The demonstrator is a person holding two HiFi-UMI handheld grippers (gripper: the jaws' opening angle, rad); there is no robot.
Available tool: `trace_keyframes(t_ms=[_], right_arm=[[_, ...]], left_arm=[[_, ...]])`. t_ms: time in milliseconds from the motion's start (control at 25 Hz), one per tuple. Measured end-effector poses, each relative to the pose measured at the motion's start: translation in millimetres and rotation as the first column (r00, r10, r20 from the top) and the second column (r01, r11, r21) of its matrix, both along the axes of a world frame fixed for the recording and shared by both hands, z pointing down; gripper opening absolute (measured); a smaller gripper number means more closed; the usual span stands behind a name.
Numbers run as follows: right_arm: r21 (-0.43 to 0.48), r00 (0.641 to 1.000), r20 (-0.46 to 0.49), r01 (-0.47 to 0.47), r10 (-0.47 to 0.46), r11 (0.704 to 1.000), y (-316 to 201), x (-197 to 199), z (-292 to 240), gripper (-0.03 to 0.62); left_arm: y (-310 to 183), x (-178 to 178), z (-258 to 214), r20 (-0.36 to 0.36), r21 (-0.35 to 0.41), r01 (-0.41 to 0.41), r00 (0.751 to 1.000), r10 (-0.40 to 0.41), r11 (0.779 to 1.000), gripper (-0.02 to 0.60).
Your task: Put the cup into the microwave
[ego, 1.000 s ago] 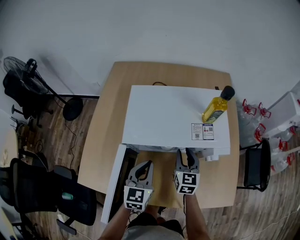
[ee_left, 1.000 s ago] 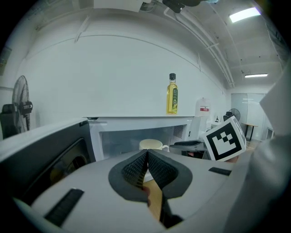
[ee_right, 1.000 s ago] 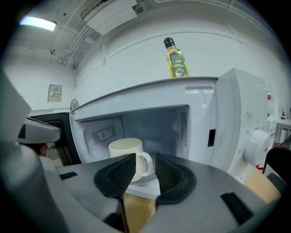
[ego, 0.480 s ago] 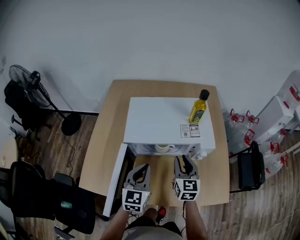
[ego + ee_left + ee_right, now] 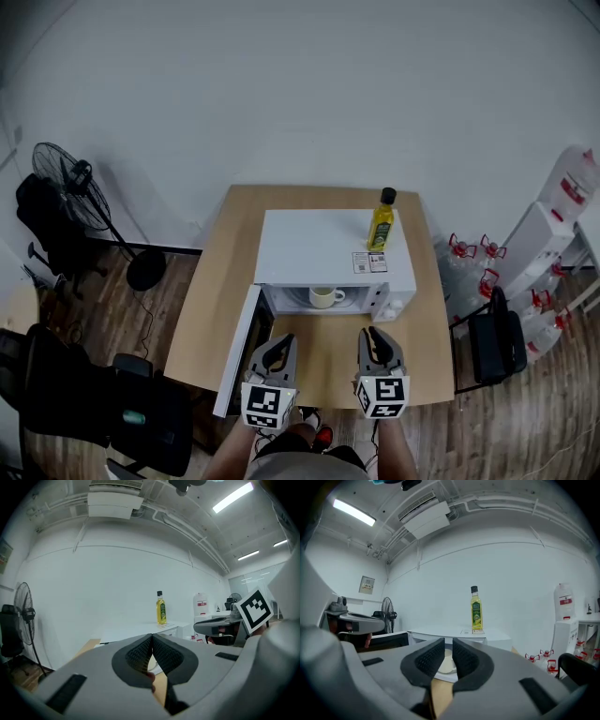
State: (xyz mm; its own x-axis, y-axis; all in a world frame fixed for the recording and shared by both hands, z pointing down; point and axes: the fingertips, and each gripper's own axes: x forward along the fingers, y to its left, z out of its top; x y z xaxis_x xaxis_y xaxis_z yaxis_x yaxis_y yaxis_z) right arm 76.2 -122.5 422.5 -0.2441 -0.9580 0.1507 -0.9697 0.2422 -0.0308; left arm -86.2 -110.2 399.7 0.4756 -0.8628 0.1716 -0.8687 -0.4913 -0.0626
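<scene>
No words are clear enough to read. A sticker (image 5: 371, 262) with tiny print lies on top of the microwave (image 5: 309, 244), near its front right corner. The bottle (image 5: 381, 223) just behind it wears a green label, too small to read.

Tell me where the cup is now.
In the head view the cup sits inside the open microwave, near the cavity's middle, below and left of the oil bottle standing on top.

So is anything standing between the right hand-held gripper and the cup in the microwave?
Nothing visible. The cup sits in the open microwave, its door swung out left, and only bare table lies between it and the right hand-held gripper, whose jaws have just been closing on nothing.
</scene>
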Motion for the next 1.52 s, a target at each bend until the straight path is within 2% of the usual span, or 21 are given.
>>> trace_keyframes(t_ms=[280,640,1520], right_arm=[[0.030,0.999,-0.028,-0.015,0.016,0.999,50.1,2.8,-10.6,0.037],[0.029,1.000,-0.007,-0.026,0.026,0.999,90.8,5.3,-3.8,0.025],[0.050,1.000,-0.003,-0.014,0.014,0.999,94.1,3.2,-7.6,0.017]], left_arm=[[36.8,-8.8,-5.0,0.009,0.016,0.000,1.000,0.000,1.000,0.023],[75.5,-8.0,1.1,0.014,0.011,-0.013,1.000,0.013,1.000,0.023],[79.2,-5.6,-1.3,0.029,0.013,-0.004,1.000,0.003,1.000,0.023]])
